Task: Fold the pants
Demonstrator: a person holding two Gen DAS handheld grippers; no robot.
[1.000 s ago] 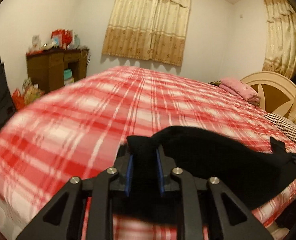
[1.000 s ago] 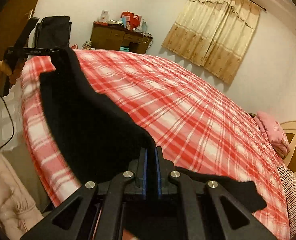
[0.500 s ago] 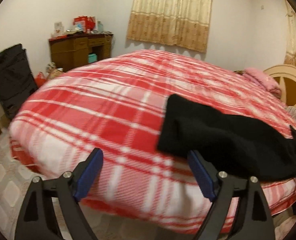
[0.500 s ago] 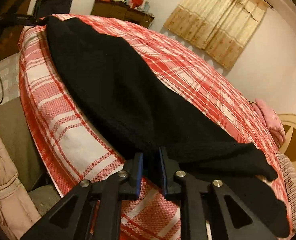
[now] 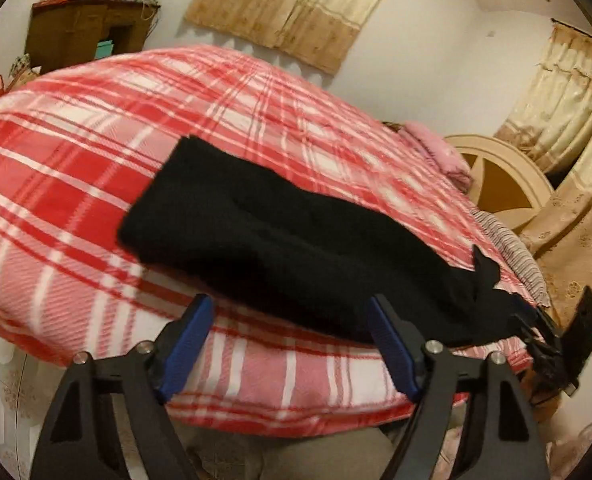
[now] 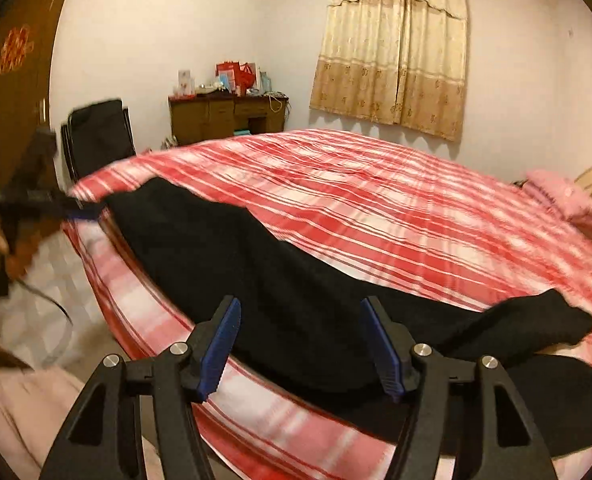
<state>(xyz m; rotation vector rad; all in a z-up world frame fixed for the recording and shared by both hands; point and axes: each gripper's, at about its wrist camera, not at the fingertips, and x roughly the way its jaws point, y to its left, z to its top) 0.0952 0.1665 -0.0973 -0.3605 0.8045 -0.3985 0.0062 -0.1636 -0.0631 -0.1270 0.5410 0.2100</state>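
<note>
The pants (image 5: 296,248) are matt black knit cloth on a woven red plaid bedspread (image 5: 76,168). Beyond it, a dark wooden desk (image 6: 228,118) and beige fabric curtains (image 6: 392,52).

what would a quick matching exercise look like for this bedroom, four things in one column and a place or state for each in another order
Things:
1. black pants
2. pink pillow
3. wooden desk
4. left tongs

Places or states:
A. against the far wall, beside the curtain
B. laid out flat along the near edge of the plaid bed
C. apart, pads not pressing on anything
D. at the head end of the bed, by the headboard

Pairs: 1-B, 2-D, 3-A, 4-C
</note>
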